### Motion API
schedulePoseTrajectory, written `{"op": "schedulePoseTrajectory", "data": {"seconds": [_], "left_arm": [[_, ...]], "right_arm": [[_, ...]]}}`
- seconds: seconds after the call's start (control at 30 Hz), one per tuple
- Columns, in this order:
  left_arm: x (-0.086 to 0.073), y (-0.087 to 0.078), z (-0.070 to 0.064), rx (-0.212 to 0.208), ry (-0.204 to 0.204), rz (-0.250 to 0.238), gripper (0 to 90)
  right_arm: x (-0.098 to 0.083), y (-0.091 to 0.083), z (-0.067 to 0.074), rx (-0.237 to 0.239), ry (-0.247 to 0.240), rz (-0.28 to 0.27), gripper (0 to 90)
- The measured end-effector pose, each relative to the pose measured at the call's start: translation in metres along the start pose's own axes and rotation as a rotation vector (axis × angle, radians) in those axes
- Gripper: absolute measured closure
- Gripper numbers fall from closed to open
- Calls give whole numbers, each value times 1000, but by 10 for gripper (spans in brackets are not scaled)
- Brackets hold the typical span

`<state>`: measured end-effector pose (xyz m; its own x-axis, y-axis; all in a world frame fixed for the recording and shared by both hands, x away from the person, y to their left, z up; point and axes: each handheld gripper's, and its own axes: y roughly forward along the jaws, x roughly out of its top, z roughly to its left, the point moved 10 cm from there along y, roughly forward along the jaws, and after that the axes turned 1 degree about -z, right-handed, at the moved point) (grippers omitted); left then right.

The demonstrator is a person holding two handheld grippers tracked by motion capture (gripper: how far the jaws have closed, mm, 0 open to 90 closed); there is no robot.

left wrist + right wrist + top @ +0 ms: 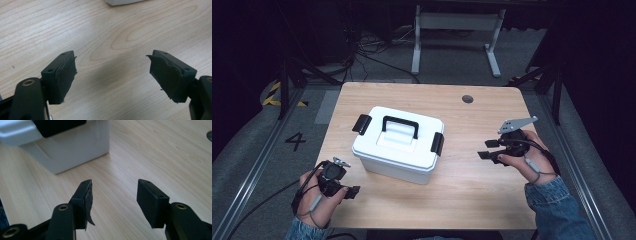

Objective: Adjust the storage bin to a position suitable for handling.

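A white lidded box [397, 145] with a black carry handle [400, 125] and a black latch at each end [361, 124] stands in the middle of the wooden table [472, 185]. My left gripper [351, 192] rests low at the front left corner, just in front of the box. Its jaws [112, 72] are open over bare wood. My right gripper [486, 150] hovers to the right of the box and points toward it. It stands open [113, 200] with nothing between the pads. The box's near wall [72, 147] lies ahead of it, a short way off.
A small round hole [467, 99] is set in the tabletop at the back right. A white table frame [457, 22] and cables lie on the floor beyond the far edge. Bare wood stretches between the box and the right gripper.
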<state>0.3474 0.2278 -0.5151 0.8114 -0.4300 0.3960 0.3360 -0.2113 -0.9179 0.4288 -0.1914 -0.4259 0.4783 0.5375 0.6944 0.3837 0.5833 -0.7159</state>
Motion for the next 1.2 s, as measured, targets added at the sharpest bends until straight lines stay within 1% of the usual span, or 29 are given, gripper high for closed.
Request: {"op": "schedulePoseTrajectory", "data": {"seconds": [0.03, 0.07, 0.17, 0.27, 0.3, 0.37, 0.4, 0.47, 0.57, 0.6, 0.67, 0.73, 0.77, 0.8, 0.83, 0.87, 0.93, 1.1, 1.2], "left_arm": [[0, 0, 0, 0, 0, 0, 219], [0, 0, -1, -3, -5, 2, 219], [2, 1, -1, -4, 3, -1, 219], [4, 1, -2, -12, -1, -3, 219], [6, 1, -2, -13, 3, -8, 219], [7, 1, -3, -15, 6, -8, 218], [7, 1, -3, -15, 6, -8, 218], [8, 1, -2, -11, 13, -7, 218], [8, 2, -3, -16, 8, -6, 219], [8, 2, -3, -16, 8, -6, 218], [8, 2, -3, -15, 9, -5, 218], [8, 2, -4, -15, 12, -4, 218], [8, 2, -4, -13, 16, -4, 216], [8, 2, -4, -13, 17, -5, 216], [8, 2, -5, -18, 17, -4, 214], [9, 2, -4, -13, 23, -8, 213], [9, 2, -5, -19, 17, -5, 213], [9, 2, -3, -16, 22, -8, 213], [9, 2, -4, -20, 23, -6, 214]], "right_arm": [[0, 0, 0, 0, 0, 0, 478], [6, 0, 3, 7, -6, -2, 481], [22, 2, 9, 24, -24, -11, 482], [36, 4, 13, 32, -43, -10, 485], [41, 5, 15, 36, -43, -10, 484], [46, 6, 17, 40, -49, -9, 485], [46, 6, 17, 40, -49, -9, 485], [55, 8, 20, 46, -52, -14, 485], [67, 9, 24, 55, -60, -20, 486], [67, 9, 24, 55, -60, -20, 486], [74, 11, 27, 64, -65, -25, 492], [82, 14, 30, 74, -78, -35, 491], [91, 17, 33, 83, -87, -47, 487], [91, 17, 33, 83, -87, -47, 487], [96, 18, 35, 88, -94, -51, 486], [100, 21, 37, 93, -101, -55, 482], [108, 25, 42, 102, -107, -53, 481], [124, 39, 52, 129, -126, -51, 482], [133, 50, 58, 152, -130, -48, 482]]}}
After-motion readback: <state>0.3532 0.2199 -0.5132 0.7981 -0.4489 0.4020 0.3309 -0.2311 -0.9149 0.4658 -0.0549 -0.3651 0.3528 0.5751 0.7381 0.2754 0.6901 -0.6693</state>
